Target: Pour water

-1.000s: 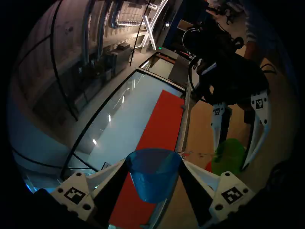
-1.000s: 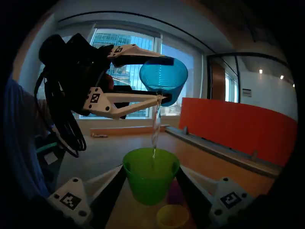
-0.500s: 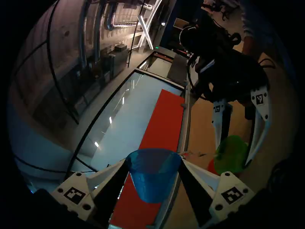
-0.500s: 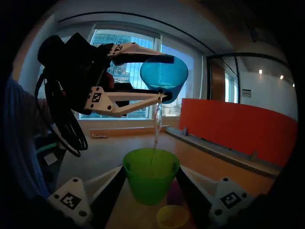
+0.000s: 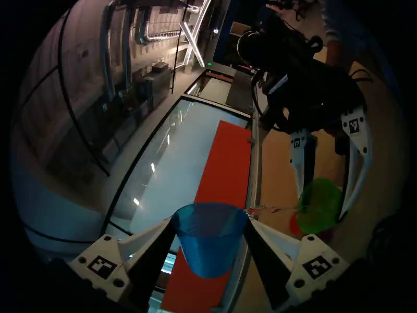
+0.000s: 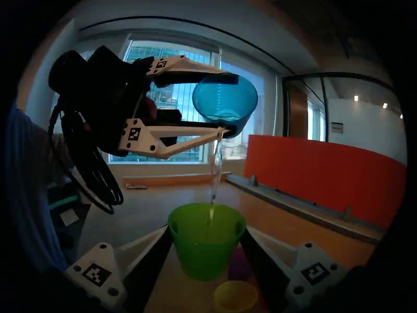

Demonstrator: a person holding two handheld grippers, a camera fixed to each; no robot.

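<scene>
Right gripper view looks along the right gripper (image 6: pixel 207 232), whose two white fingers press in on either side of a green cup (image 6: pixel 207 245) held upright near the bottom of the picture. Above it the left gripper (image 6: pixel 229 106) reaches in from the left with its fingers pinching a blue cup (image 6: pixel 225 99), tipped well over on its side so that the mouth faces away from the camera. A thin stream of water (image 6: pixel 214 172) falls from the blue cup's lower lip and drops inside the green cup's rim. How full the green cup is cannot be made out through its tinted wall. Below it, partly covered by the cup and the fingers, sit a yellow cup (image 6: pixel 235 296), cut off at the lower edge, and a purple thing (image 6: pixel 240 263) that may be another cup. The body of the left gripper is a dark mass trailing looped black cables (image 6: pixel 88 167), and a blue sleeve (image 6: pixel 23 172) shows at the far left, the hand itself mostly hidden. Behind lie a wooden table (image 6: pixel 140 208), a red partition (image 6: pixel 323 177) and a bright window (image 6: pixel 172 96). Left gripper view is tilted and dim: the blue cup sits clamped between its own fingers, with the green cup farther off at right in the other gripper's fingers.
</scene>
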